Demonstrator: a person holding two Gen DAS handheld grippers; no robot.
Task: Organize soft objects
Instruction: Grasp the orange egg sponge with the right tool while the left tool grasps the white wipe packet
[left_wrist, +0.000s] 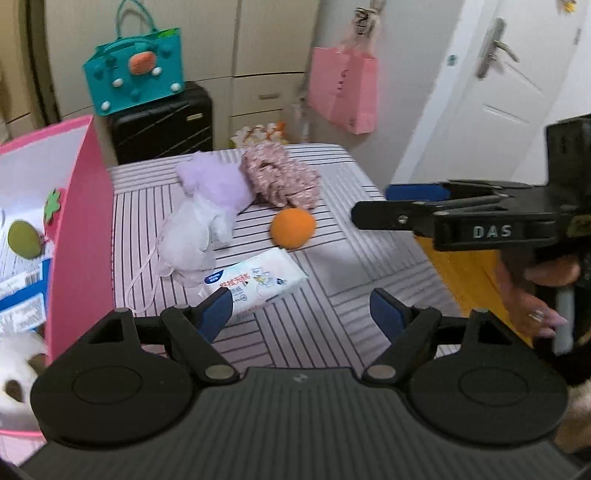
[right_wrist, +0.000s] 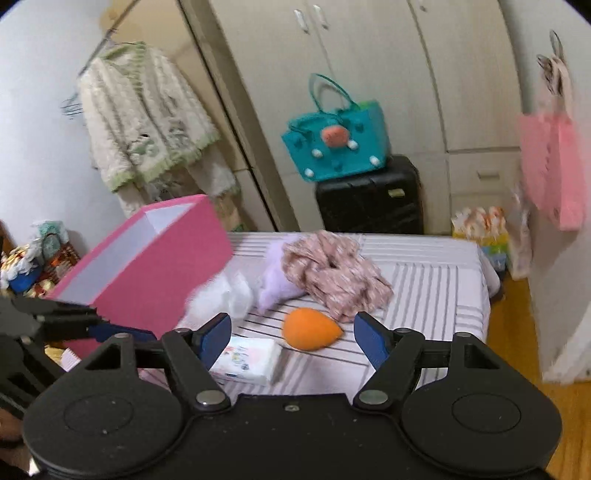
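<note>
On the striped bed (left_wrist: 325, 332) lie an orange teardrop sponge (left_wrist: 293, 228) (right_wrist: 311, 329), a lilac plush cloth (left_wrist: 216, 184) (right_wrist: 275, 286), a floral pink fabric bundle (left_wrist: 282, 179) (right_wrist: 334, 275), a white mask-like cloth (left_wrist: 192, 240) (right_wrist: 221, 291) and a tissue pack (left_wrist: 258, 282) (right_wrist: 247, 356). My left gripper (left_wrist: 299, 314) (right_wrist: 125, 325) is open over the bed's near part, its left finger close to the tissue pack, nothing between the fingers. My right gripper (right_wrist: 293, 338) (left_wrist: 380, 206) is open too, with the sponge lying just beyond its fingertips.
An open pink box (left_wrist: 85, 221) (right_wrist: 159, 266) stands on the left of the bed with packets and a green object (left_wrist: 24, 240) inside. Behind are a teal bag (right_wrist: 336, 147) on a black suitcase (right_wrist: 369, 199), wardrobes and a hanging pink bag (left_wrist: 343, 92). Wooden floor (right_wrist: 517, 332) lies right.
</note>
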